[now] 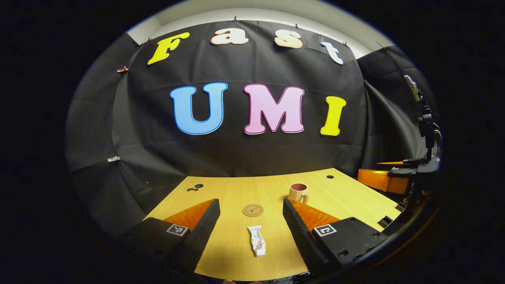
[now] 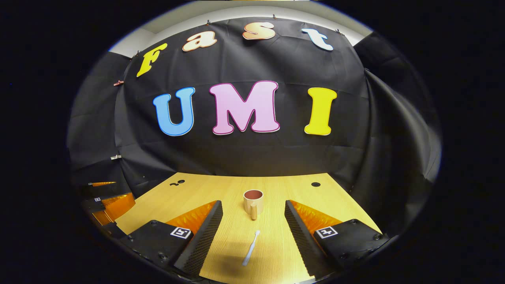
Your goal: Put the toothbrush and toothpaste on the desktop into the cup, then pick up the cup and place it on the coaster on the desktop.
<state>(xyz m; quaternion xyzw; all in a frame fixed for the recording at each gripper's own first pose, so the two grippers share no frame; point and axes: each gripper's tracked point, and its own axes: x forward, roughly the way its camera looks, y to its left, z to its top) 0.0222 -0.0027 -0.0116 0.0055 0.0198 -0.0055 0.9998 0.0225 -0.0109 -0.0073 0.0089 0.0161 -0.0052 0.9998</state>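
Observation:
A white toothpaste tube lies flat on the wooden desktop, between the fingers of my left gripper, which is open and empty above it. Just beyond the tube sits a round brown coaster. A cream cup with a dark red inside stands upright to the coaster's right. In the right gripper view, a white toothbrush lies on the desktop in front of the cup, whose handle faces me. My right gripper hangs open and empty over the toothbrush.
The other gripper hovers at the table's right edge in the left gripper view. In the right gripper view, the left one sits at the left edge. Small dark holes mark the desktop's far corners. Black cloth walls close the back.

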